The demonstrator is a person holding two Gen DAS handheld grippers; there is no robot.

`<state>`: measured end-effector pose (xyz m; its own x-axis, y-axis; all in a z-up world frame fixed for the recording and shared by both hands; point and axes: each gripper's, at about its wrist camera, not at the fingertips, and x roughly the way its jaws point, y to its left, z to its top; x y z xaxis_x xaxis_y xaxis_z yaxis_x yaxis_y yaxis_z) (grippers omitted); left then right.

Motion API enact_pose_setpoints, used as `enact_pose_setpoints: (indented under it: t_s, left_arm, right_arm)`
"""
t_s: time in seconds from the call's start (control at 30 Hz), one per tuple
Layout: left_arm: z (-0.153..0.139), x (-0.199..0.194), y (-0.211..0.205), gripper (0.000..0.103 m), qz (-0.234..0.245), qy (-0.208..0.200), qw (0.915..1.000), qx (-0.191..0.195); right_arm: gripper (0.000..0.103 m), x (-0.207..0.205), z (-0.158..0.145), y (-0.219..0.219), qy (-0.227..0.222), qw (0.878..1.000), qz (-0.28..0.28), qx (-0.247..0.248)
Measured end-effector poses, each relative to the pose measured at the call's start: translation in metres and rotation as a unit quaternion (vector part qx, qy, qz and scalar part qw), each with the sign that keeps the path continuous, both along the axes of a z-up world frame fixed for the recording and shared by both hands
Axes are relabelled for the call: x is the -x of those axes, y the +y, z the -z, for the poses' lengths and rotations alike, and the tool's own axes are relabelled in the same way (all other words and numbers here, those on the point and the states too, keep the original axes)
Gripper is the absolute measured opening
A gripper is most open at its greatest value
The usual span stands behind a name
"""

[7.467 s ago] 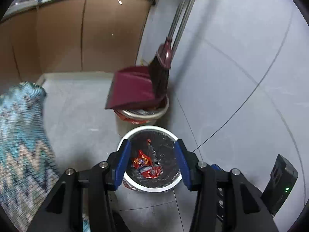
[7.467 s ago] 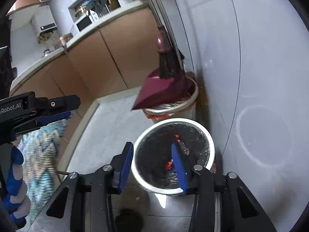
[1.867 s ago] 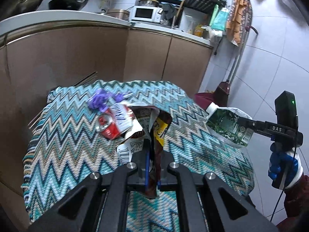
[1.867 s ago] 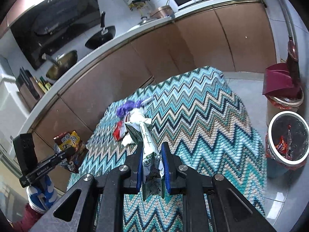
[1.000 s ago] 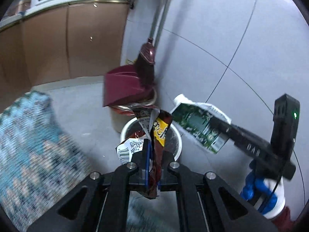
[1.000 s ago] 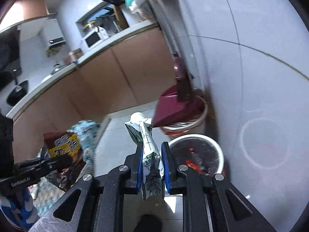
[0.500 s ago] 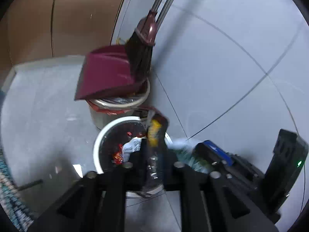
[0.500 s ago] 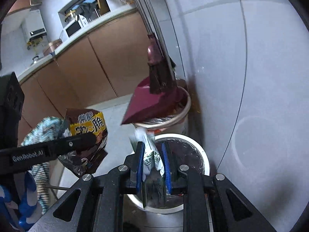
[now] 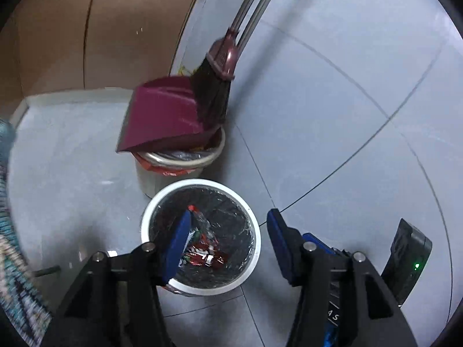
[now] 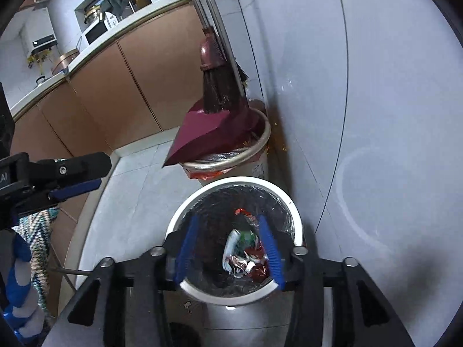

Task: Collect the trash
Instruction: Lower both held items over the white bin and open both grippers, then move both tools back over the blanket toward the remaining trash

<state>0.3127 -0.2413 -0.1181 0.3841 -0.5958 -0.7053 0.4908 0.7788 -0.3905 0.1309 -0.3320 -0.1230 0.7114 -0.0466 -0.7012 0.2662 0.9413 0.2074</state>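
- Trash (image 10: 244, 253) lies at the bottom of the white bin (image 10: 292, 202): a pale carton and crumpled red wrappers on the dark liner, where a drop from above would land them.
- The left gripper (image 9: 228, 240) hangs over the bin's near rim, tilted steeply down. Its jaws are opening, about half spread, and nothing is between them; the wrappers (image 9: 202, 253) seen past the blue pads sit deep inside the bin.
- The right gripper (image 10: 228, 250) points down into the bin's mouth, also from the near side. Its jaws are opening too, and they are empty; the carton shows between them only because it lies far below.
- Both are aimed at the bin, I judge, so that whatever is let go falls inside, not on the floor.
- Behind the bin, touching it or nearly so, a second bin (image 9: 179, 160) carries a maroon dustpan (image 9: 165, 115) and a broom (image 9: 214, 86) leaning on the wall.
- To the bin's left, a zigzag cloth (image 10: 40, 231) shows at the edge.
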Motion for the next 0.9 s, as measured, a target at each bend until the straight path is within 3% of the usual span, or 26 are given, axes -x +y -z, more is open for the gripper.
enact_pose_setpoints:
  t_s: [0.23, 0.3, 0.5, 0.67, 0.9]
  left_arm:
    - [-0.056, 0.057, 0.041, 0.053, -0.047, -0.083, 0.9954, -0.009]
    - [-0.067, 0.073, 0.053, 0.053, -0.061, -0.101, 0.9929, -0.011]
    - [-0.103, 0.134, 0.092, 0.053, -0.107, -0.176, 0.9781, -0.031]
    - [-0.124, 0.178, 0.124, 0.053, -0.131, -0.207, 0.9687, -0.042]
    - [-0.147, 0.237, 0.168, 0.069, -0.169, -0.245, 0.9533, -0.051]
  right_arm:
    - [0.066, 0.037, -0.042, 0.028, -0.030, 0.999, -0.003, 0.013]
    - [0.078, 0.046, -0.054, 0.037, -0.038, 0.999, -0.002, 0.019]
    - [0.102, 0.081, -0.094, 0.073, -0.069, 0.997, -0.022, 0.039]
    - [0.103, 0.105, -0.125, 0.101, -0.092, 0.994, -0.038, 0.051]
    - [0.103, 0.139, -0.157, 0.130, -0.139, 0.986, -0.061, 0.063]
